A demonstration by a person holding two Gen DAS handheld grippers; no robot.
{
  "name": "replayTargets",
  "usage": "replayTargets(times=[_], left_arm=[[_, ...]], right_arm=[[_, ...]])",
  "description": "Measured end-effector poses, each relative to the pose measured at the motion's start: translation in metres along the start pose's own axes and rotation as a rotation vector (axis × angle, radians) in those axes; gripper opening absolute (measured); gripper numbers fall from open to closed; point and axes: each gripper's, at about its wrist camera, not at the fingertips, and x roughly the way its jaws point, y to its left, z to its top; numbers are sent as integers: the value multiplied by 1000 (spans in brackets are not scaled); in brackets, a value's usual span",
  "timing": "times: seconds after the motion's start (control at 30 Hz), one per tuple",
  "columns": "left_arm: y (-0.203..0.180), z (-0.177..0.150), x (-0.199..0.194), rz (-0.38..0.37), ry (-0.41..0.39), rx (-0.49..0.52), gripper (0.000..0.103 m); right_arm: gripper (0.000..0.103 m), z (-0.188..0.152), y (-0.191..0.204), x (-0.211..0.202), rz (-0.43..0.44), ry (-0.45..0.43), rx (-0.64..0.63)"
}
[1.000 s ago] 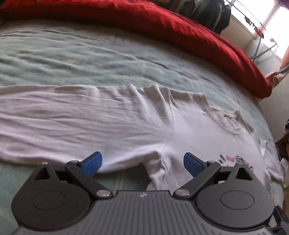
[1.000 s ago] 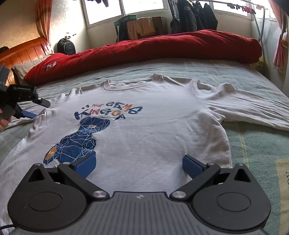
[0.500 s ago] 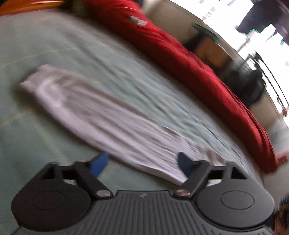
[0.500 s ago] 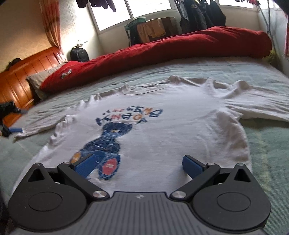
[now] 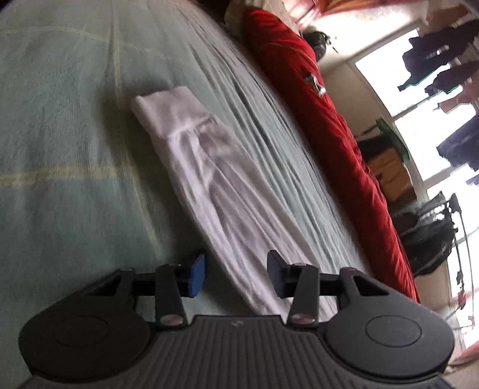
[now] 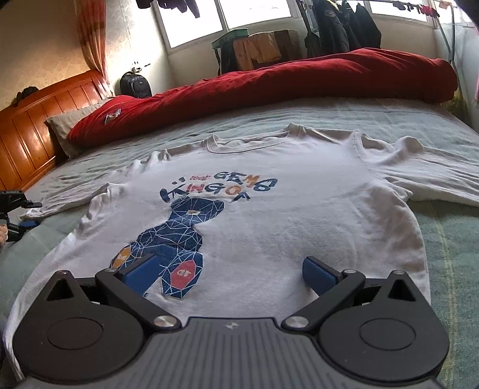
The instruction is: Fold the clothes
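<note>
T-shirt sleeve (image 5: 191, 167) runs lengthwise away from the left gripper (image 5: 236, 275), whose half-closed jaws, just narrowing, straddle it ungripped; right gripper (image 6: 230, 273) wide open, empty.

Daylight pours in through the windows (image 6: 257, 18) at the far side of the room, blown out to plain white in both views. The left wrist view is soft with motion blur, and the white sleeve (image 5: 209, 185) and the bed (image 5: 60, 119) are smeared; clothes hanging before the glass (image 5: 443, 59) show only as dark silhouettes. The right wrist view is sharper and evenly lit, the shirt print (image 6: 185, 227) crisp. Fisheye bending curves the headboard (image 6: 45, 125) and the frame edges, and the corners darken.
</note>
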Motion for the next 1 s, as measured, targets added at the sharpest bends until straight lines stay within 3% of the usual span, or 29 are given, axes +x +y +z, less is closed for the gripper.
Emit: replayTargets(times=[0.37,0.57,0.77,0.93,1.0], left_arm=[[7,30,35,-40,-91,-37,39],[3,25,32,-43,-103,-27,39],[1,33,42,-14,-136,-15,32],[-19,34,42,75,-137,48,29],[-28,33,41,141,-132,83,14]], right_arm=[[103,-1,1,4,-13,0,-21],[103,-1,1,5,-18,0,-29],[103,-2,2,6,-22,-1,-34],[103,-2,2,6,-22,-1,-35],[103,-2,3,6,-24,-1,-39]])
